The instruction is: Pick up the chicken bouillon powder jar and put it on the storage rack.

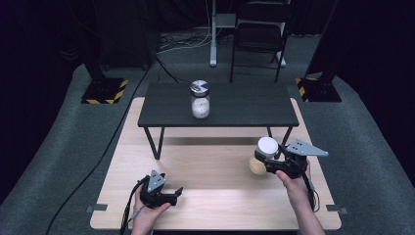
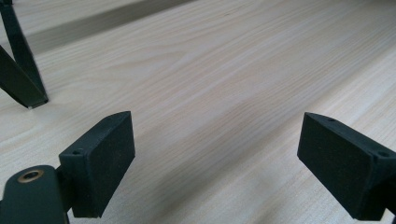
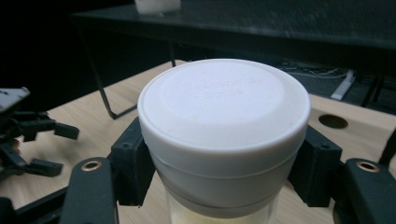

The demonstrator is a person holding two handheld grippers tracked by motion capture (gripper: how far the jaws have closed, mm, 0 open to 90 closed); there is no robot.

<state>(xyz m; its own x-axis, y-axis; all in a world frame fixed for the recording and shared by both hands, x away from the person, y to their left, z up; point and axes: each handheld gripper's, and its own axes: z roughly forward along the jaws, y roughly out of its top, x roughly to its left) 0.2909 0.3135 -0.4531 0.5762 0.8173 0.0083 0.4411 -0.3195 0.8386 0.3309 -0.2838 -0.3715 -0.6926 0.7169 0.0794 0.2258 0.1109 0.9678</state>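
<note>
Gripping white-lidded jar (image 3: 223, 135) just under lid, right tongs (image 1: 270, 164) hold it tilted above right side of wooden worktop (image 1: 215, 200), in front of low black table (image 1: 235, 105). Left tongs (image 1: 171, 194) rest low near worktop's front left, jaws spread wide, nothing between them. Second jar (image 1: 199, 99) stands upright on black table.

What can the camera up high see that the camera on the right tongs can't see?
High view alone: the whole black raised shelf, the silver-lidded jar complete on it, a chair behind, and both the person's hands.

Right gripper view alone: a close look at the white lid's flat top and a round hole in the table.

Both: the white-lidded jar clamped in the right tongs, and the open left tongs.
</note>
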